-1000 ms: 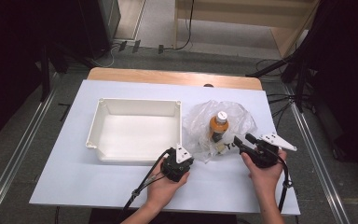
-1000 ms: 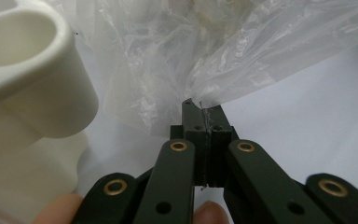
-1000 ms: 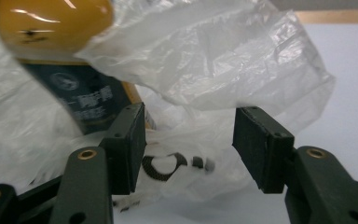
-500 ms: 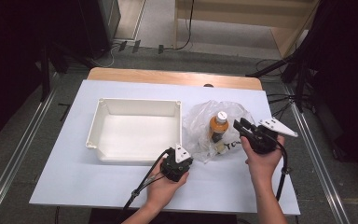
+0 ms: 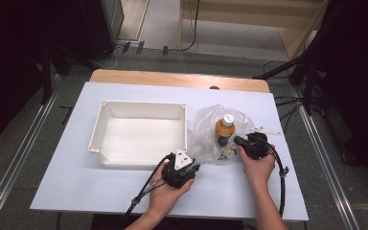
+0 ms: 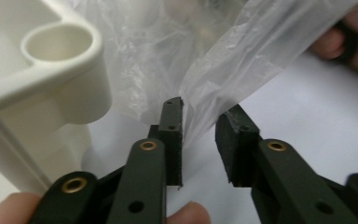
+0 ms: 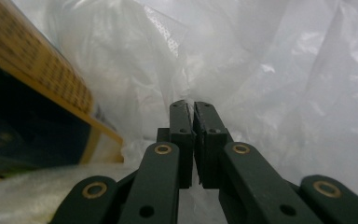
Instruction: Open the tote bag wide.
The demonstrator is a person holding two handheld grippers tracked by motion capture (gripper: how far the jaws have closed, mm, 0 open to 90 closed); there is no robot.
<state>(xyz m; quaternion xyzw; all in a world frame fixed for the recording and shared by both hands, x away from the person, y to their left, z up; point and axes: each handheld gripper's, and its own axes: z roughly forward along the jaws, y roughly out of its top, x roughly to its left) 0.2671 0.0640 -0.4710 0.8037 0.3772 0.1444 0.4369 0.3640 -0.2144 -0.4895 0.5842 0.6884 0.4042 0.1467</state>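
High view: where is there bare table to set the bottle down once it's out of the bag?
The white bin is empty inside. Bare table lies left of the left gripper and along the far edge behind the bin. Between bin and right gripper it is crowded: plastic bag, bottle.

I'm at a lab recording bench: my white table [image 5: 100, 191] stands on grey carpet between floor rails [image 5: 17, 177], dark curtains left and right, cables [image 5: 191, 28] trailing far behind.
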